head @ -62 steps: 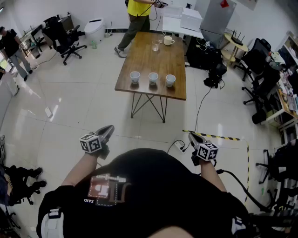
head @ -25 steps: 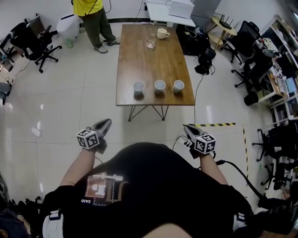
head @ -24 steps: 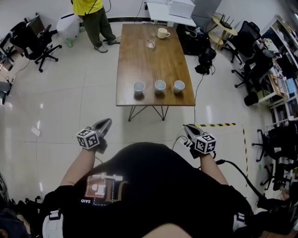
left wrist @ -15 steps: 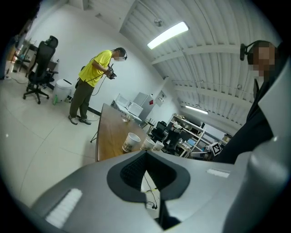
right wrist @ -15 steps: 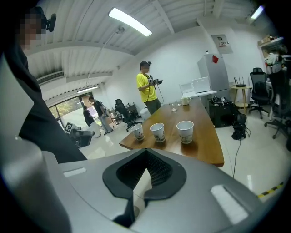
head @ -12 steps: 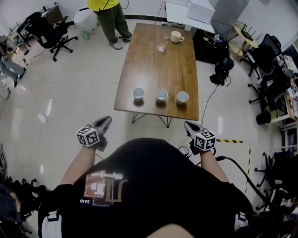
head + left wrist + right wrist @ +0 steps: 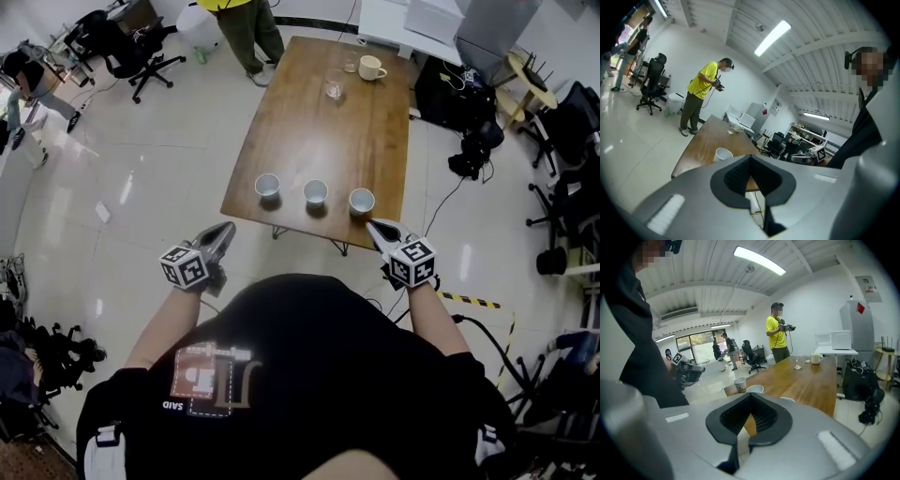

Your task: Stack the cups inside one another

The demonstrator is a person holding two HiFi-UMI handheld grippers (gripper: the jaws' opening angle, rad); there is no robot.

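Observation:
Three white cups stand in a row near the front edge of the wooden table (image 7: 328, 131): the left cup (image 7: 268, 186), the middle cup (image 7: 316, 192) and the right cup (image 7: 361, 202). My left gripper (image 7: 225, 229) hovers over the floor just short of the table's front left corner, shut and empty. My right gripper (image 7: 372, 225) is at the front edge, close below the right cup, also shut and empty. The left gripper view shows one cup (image 7: 723, 153) beyond the closed jaws. In the right gripper view the left cup (image 7: 739, 384) and the middle cup (image 7: 755, 389) stand beyond the closed jaws.
At the table's far end stand a cream mug (image 7: 373, 67) and a glass (image 7: 334, 87). A person in a yellow shirt (image 7: 246, 23) stands by the far left corner. Office chairs (image 7: 131, 52) are at the left, cables and black gear (image 7: 473, 150) at the right.
The table and cups have come much closer as I walked toward them. Both grippers stayed shut, and the right one now reaches the table's front edge.

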